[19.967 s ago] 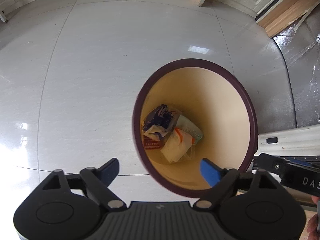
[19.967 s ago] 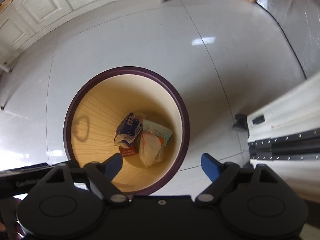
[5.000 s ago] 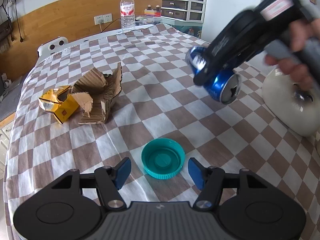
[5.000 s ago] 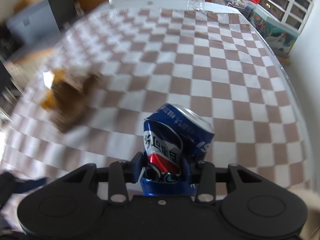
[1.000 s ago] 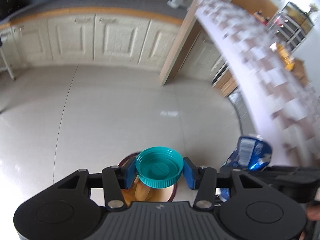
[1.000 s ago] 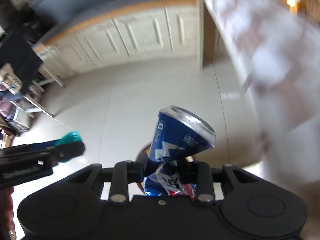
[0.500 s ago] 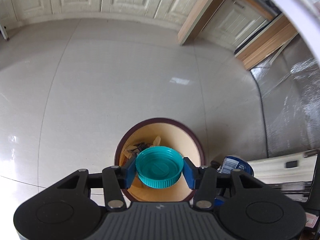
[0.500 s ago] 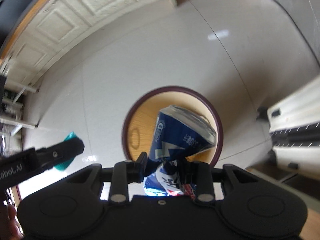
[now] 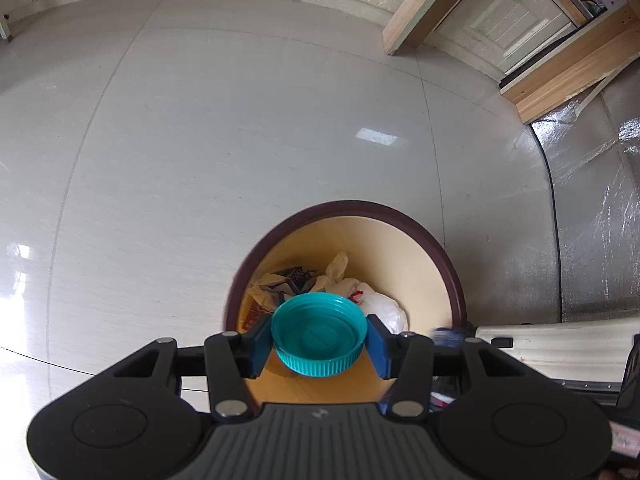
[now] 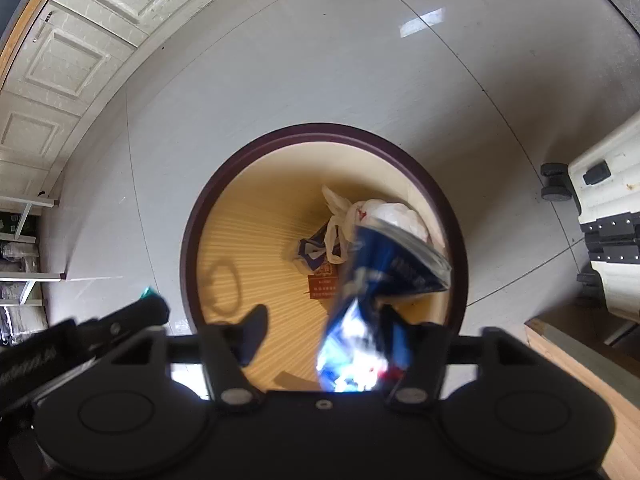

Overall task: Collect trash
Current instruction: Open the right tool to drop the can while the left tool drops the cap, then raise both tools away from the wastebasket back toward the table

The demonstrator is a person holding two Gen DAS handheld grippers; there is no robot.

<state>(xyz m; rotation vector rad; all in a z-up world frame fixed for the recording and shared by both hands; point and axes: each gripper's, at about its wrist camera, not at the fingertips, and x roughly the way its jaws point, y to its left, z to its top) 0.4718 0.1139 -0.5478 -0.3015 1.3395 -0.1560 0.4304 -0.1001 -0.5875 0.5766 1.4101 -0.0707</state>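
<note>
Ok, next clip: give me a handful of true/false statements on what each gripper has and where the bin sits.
1. The left gripper is shut on the teal lid. True.
2. The lid hangs above the open bin. True.
3. The right gripper is clamped tight on the can. False: its jaws are spread wide and the blurred can touches only the right-hand finger.
4. The bin is empty. False: a white bag and wrappers lie at its bottom.
5. The bin stands on a checked tablecloth. False: it stands on the pale tiled floor.
</note>
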